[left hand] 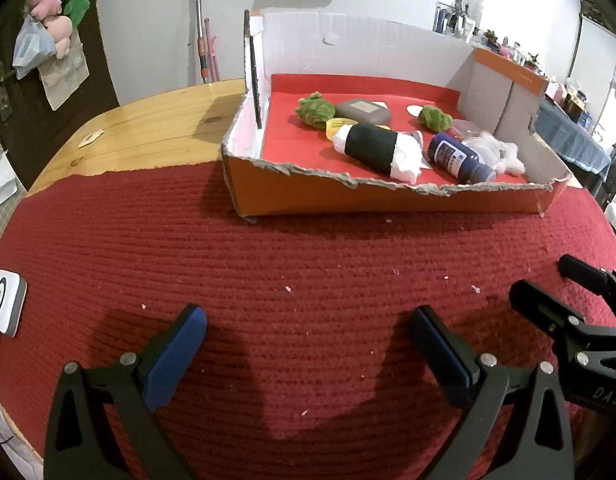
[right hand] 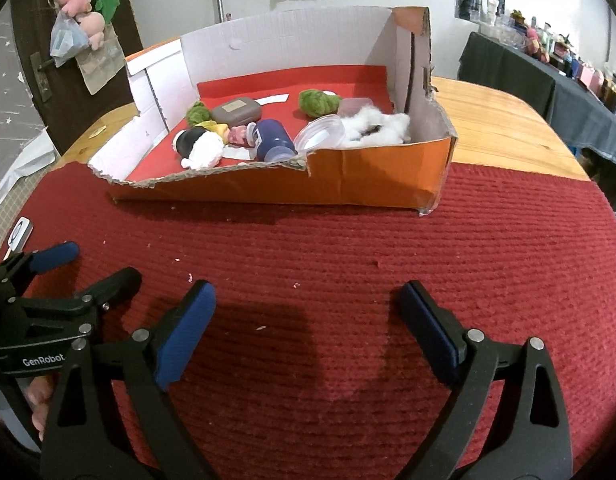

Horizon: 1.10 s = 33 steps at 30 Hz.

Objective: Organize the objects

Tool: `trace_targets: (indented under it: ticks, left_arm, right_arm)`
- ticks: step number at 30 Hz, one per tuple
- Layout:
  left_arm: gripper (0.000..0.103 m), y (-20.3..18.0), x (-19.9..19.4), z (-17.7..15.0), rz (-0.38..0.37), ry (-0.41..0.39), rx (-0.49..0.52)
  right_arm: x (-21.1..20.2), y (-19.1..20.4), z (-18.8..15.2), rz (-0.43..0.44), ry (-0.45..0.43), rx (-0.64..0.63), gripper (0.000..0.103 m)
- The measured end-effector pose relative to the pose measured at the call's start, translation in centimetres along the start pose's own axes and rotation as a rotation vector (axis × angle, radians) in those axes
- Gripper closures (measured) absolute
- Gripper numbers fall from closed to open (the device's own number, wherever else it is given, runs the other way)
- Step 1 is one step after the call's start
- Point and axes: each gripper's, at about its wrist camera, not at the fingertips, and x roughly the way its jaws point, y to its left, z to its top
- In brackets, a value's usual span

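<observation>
- A wooden table (left hand: 156,128) is shown, its near part covered by a red knitted mat (left hand: 308,264); a white wall and a dark door hung with soft toys are seen behind it.
- A cut-down cardboard box (left hand: 388,198) with orange outer walls, white inner walls and a red lining is placed on the far edge of the mat, partly over the bare wood.
- All task items are contained in the box: a black-and-white wrapped bottle (left hand: 378,148) with a yellow cap is laid on its side near the front wall, and a dark blue bottle (left hand: 458,158) is laid just beside it.
- A grey flat case (left hand: 362,111) is located behind the bottles, between two green yarn balls (left hand: 315,109).
- A clear plastic container (right hand: 320,132) is tilted against white fluff (right hand: 378,128) in the box's right front corner.
- The left gripper (left hand: 308,340) is held low over the mat, well short of the box; its jaws are spread wide apart and nothing is held between them.
- The right gripper (right hand: 308,320) is held likewise over the mat, alongside the left one; its jaws are also wide apart with nothing gripped.
- A small white device (left hand: 6,306) with a grey edge is seen at the left edge of the mat.
</observation>
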Motion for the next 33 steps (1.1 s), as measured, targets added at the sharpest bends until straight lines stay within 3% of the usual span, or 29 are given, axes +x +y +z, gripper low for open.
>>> trace_targets:
  ticks: [33]
  left_arm:
    - [0.000,0.17,-0.15,-0.24,-0.007,-0.009,0.008]
  right_arm:
    - [0.11,0.02,0.21,0.006,-0.002,0.011,0.004]
